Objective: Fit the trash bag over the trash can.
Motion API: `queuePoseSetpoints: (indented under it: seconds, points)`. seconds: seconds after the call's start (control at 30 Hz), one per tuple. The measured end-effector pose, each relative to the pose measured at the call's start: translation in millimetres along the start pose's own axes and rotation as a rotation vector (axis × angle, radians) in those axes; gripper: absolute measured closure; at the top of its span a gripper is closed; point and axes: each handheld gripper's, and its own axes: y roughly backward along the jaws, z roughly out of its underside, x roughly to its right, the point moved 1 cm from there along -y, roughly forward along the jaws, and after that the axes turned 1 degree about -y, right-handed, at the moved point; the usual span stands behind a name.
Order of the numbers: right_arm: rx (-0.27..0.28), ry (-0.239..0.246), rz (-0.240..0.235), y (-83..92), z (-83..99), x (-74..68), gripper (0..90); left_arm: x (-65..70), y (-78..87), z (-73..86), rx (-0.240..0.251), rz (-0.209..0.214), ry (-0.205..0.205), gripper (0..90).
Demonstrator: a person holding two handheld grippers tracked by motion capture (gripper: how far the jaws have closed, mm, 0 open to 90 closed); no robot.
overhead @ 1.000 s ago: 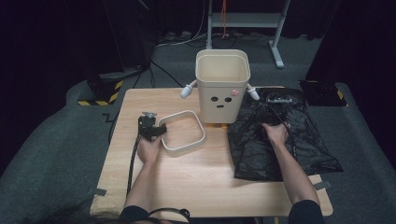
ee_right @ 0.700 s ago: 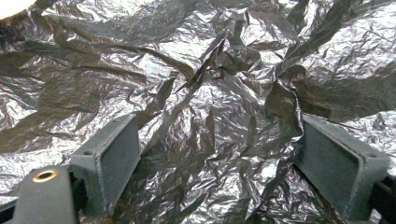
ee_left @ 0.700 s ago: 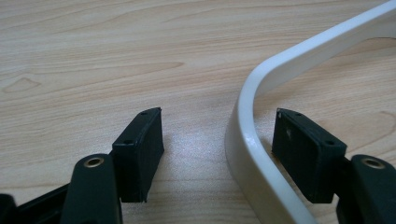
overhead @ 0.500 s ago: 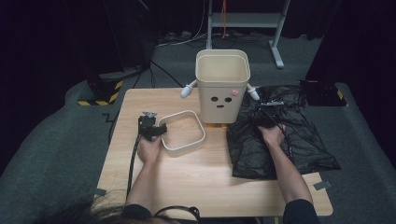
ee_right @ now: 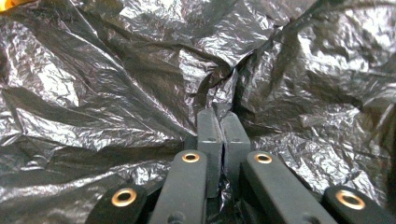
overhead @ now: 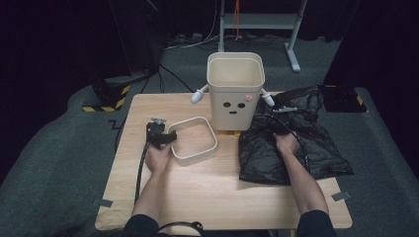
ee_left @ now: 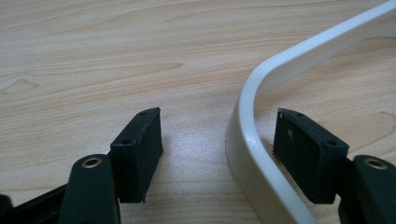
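A cream square ring (overhead: 193, 140) lies flat on the wooden table (overhead: 217, 192), just left of a cream bin (overhead: 235, 89) that has a face and small arms. My left gripper (overhead: 161, 134) sits at the ring's left corner. It is open, and its pads (ee_left: 138, 148) straddle the ring's rim (ee_left: 250, 140) without touching it. A crumpled black plastic bag (overhead: 296, 145) covers the table's right side. My right gripper (overhead: 279, 118) rests on the bag's upper part, and its jaws (ee_right: 222, 117) are shut on a fold of the black film (ee_right: 140, 84).
The bin stands at the table's far middle, close to the bag's raised upper edge (overhead: 306, 94). Bare wood lies in front of the ring and bag. Grey floor surrounds the table, with a metal stand (overhead: 257, 22) and cables behind.
The bag has gone from lying spread out to bunched, and its upper edge has risen toward the bin. The right hand has shifted slightly. The left gripper and the ring have stayed in place.
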Motion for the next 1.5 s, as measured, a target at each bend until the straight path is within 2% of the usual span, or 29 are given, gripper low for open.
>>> queuePoseSetpoints:
  seconds: [0.07, 0.1, 0.23, 0.33, 0.43, 0.53, 0.67, 0.8, 1.03, 1.1, 1.2, 1.5]
  points:
    - [0.013, -0.014, -0.023, 3.6, -0.1, 2.2, 89.5, 0.0, 0.0, 0.0, 0.0, 0.0, 0.0, 32.2]
    - [0.017, -0.004, -0.026, 6.4, -1.3, 3.0, 89.6, 0.0, 0.0, 0.0, 0.0, 0.0, 0.0, 32.2]
    - [0.06, -0.003, -0.051, 26.7, -9.7, 5.2, 89.6, 0.0, -0.1, -0.1, 0.0, 0.0, 0.0, 32.2]
    - [0.068, 0.015, -0.045, 41.0, -14.9, 7.4, 89.6, -0.2, -0.5, -0.5, 0.001, 0.0, -0.001, 32.3]
    - [0.097, 0.001, -0.055, 56.0, -18.8, 12.2, 89.7, -0.3, -0.4, -0.4, 0.0, 0.0, -0.002, 32.2]
    - [0.106, 0.02, -0.05, 68.6, -22.2, 14.9, 89.7, -0.2, -0.5, -0.4, 0.0, 0.002, -0.001, 32.1]
    - [0.121, 0.005, -0.062, 83.8, -25.4, 19.0, 89.8, 0.0, -0.6, -0.5, 0.0, 0.001, -0.001, 32.1]
    - [0.138, 0.016, -0.06, 97.0, -28.1, 21.2, 89.9, 0.1, -0.8, -0.5, 0.002, 0.001, 0.001, 32.0]
    - [0.135, 0.033, -0.044, 112.6, -32.6, 23.4, 90.0, -0.2, -0.6, -0.5, -0.002, 0.004, -0.005, 31.5]
    - [0.133, 0.052, -0.032, 117.8, -36.1, 24.4, 90.0, -0.2, -0.7, -0.6, -0.001, 0.005, -0.004, 31.5]
    - [0.149, 0.048, -0.04, 126.6, -39.4, 26.8, 90.0, -0.2, -0.7, -0.6, -0.001, 0.007, -0.005, 31.2]
    - [0.149, 0.057, -0.011, 149.7, -46.4, 35.3, 90.0, 0.0, -0.8, -0.6, 0.0, 0.007, -0.004, 30.9]
